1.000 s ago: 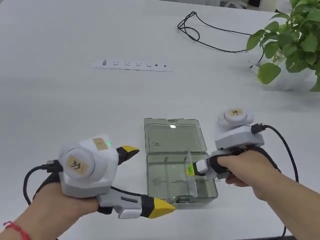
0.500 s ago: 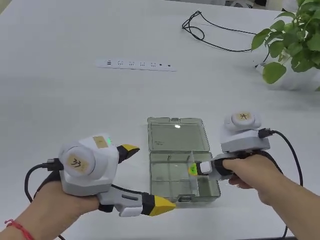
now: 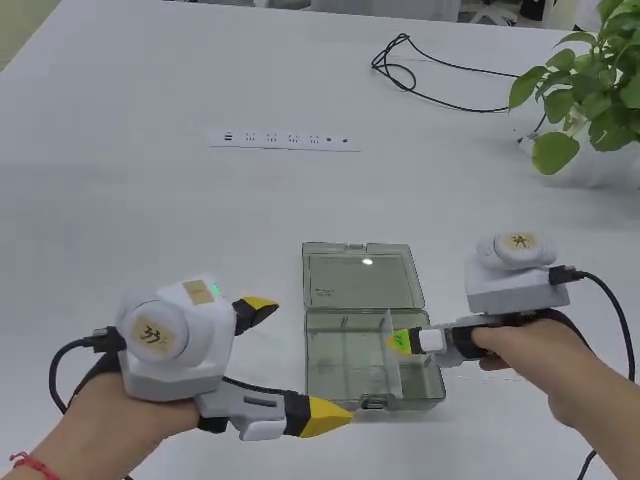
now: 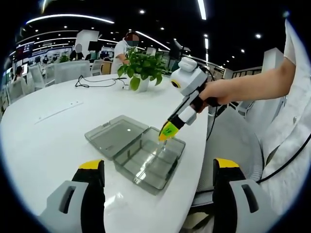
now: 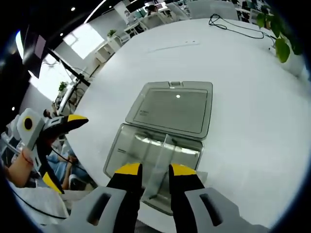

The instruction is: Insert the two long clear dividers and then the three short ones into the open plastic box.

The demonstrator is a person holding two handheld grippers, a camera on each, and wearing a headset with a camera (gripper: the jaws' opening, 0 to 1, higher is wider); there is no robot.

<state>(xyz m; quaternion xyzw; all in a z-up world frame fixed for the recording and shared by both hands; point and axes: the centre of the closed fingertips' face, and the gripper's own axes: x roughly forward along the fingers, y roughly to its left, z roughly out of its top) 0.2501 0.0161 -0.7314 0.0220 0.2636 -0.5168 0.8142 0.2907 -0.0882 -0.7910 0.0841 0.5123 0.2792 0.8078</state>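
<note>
The open clear plastic box lies on the white table, its tray toward me and its flat lid behind. My right gripper reaches in from the right and is shut on a clear divider that stands upright in the tray. In the right gripper view the divider runs between the yellow jaw tips down into the tray, where another clear strip crosses it. My left gripper hovers left of the box, open and holding nothing. From the left gripper view the box lies ahead with the right gripper over it.
A white power strip lies on the table at the back. Farther back right, a black cable loops beside a green potted plant. People stand in the room beyond the table.
My right hand has drawn back a little to the right, so the gripper lies flatter, its tips still over the tray. The left gripper has held still. The head camera has shifted.
</note>
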